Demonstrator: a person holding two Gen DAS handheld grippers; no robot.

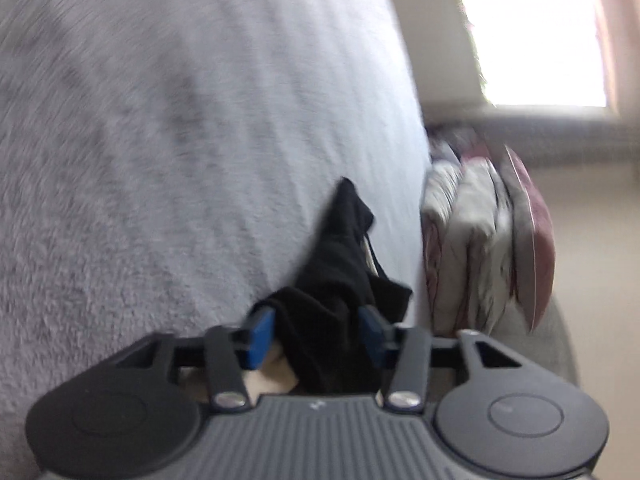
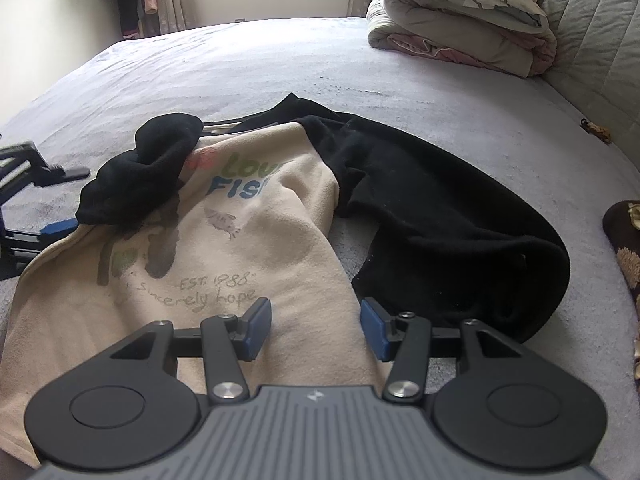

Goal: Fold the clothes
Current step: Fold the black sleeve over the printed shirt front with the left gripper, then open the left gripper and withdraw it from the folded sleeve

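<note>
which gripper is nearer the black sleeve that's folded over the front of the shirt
Left. The left gripper has that black sleeve bunched between its open fingers. The right gripper sits at the cream shirt's lower edge, away from that sleeve.

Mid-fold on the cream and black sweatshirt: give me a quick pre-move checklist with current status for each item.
1. Left gripper has the black sleeve: fabric sits between its fingers, but the jaws look wide; grip cannot tell.
2. Right gripper placed: open, straddling the cream body near its edge; ok.
3. Right gripper closed on fabric: not ok.
4. Other black sleeve laid flat: not ok, curled beside the body.
5. Bed beyond the garment free for folding: ok; folded bedding sits far off.
6. Left view sharp: not ok, blurred.
</note>
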